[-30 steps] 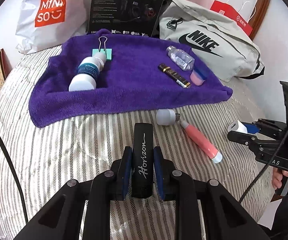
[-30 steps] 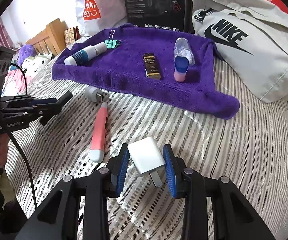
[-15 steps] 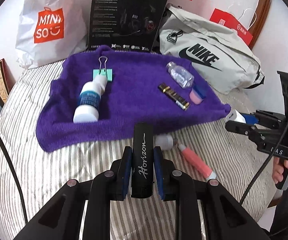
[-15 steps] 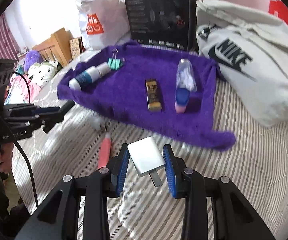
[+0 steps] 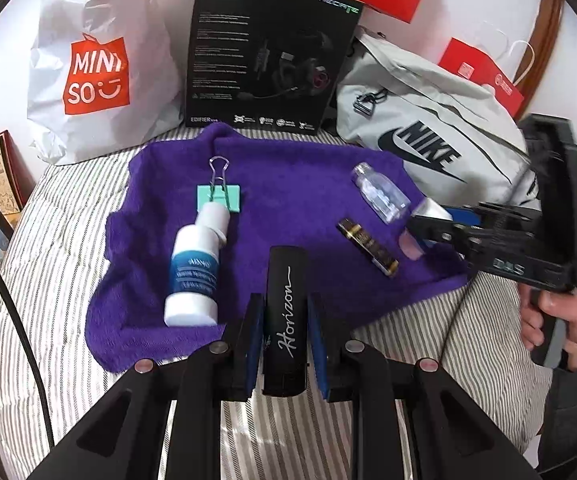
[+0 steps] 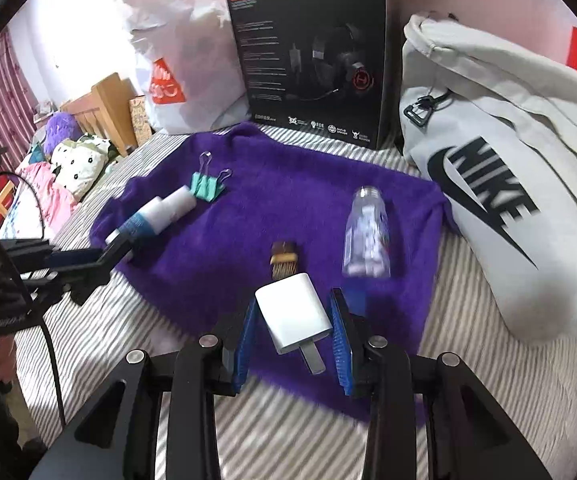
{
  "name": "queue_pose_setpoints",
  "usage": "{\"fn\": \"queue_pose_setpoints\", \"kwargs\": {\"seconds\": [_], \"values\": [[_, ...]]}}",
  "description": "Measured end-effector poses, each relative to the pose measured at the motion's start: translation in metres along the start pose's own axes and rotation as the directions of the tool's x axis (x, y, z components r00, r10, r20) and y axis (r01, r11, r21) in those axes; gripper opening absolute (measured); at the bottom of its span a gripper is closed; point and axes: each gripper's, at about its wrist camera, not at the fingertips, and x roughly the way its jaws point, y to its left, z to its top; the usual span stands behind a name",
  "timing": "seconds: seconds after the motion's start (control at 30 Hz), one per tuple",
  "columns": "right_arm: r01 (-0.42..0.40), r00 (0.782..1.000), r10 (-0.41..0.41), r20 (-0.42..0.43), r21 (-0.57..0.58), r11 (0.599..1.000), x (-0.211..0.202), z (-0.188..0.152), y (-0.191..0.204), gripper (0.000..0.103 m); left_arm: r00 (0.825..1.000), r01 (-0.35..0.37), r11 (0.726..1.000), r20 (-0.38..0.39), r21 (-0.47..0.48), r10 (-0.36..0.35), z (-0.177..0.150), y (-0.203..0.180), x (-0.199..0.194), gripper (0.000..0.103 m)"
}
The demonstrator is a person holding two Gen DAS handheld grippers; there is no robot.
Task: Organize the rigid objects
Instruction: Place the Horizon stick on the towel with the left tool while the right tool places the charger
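- My left claw [image 5: 286, 336] is clamped tight on a slim black case lettered "Horizon" [image 5: 287, 312]; its long axis runs straight out along my fingers, toward the purple towel [image 5: 300, 184] spread on the striped bed [image 5: 48, 248]
- The case's far end hangs over the towel's near edge, between the white bottle [image 5: 196, 268] on its left and the gold-and-black stick [image 5: 368, 248] on its right; I judge that bare strip of towel ahead to be the drop spot
- My right claw [image 6: 294, 330] is narrowed on a white charger plug [image 6: 292, 312], which sits skewed between the pads with its metal prong pointing back toward me and to the right
- From the right claw the towel lies directly ahead and below; the gold-and-black stick is just beyond the plug, the clear bottle [image 6: 366, 236] a little to its right
- A green binder clip [image 5: 219, 196] touches the white bottle's cap at the towel's far side
- The right claw is nearer the towel's right part, the left nearer the middle, so I judge the two loads should land apart without crossing
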Motion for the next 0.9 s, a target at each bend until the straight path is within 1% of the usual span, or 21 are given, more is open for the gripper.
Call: {"fn": "queue_pose_setpoints", "kwargs": {"seconds": [0.23, 0.33, 0.53, 0.7, 0.9], "values": [[0.008, 1.000, -0.008, -0.023, 0.000, 1.000, 0.050, 0.036, -0.006, 0.034, 1.000, -0.011, 1.000, -0.014, -0.012, 0.011, 0.015, 0.009, 0.015, 0.021], [-0.006, 0.999, 0.006, -0.036, -0.002, 1.000, 0.069, 0.046, -0.007, 0.034, 1.000, -0.009, 1.000, -0.027, -0.008, 0.008, 0.020, 0.009, 0.024, 0.021], [0.008, 0.996, -0.007, -0.084, 0.009, 1.000, 0.100, 0.059, -0.013, 0.034, 0.999, 0.005, 1.000, -0.047, -0.004, -0.005, 0.025, 0.008, 0.040, 0.021], [0.022, 0.995, -0.023, -0.099, -0.009, 1.000, 0.113, 0.066, -0.013, 0.035, 0.998, 0.010, 1.000, -0.068, -0.006, -0.010, 0.027, 0.009, 0.051, 0.021], [0.040, 0.992, -0.045, -0.115, -0.048, 0.998, 0.124, 0.074, -0.009, 0.035, 0.997, 0.012, 1.000, -0.075, -0.004, -0.012, 0.029, 0.010, 0.054, 0.021]]}}
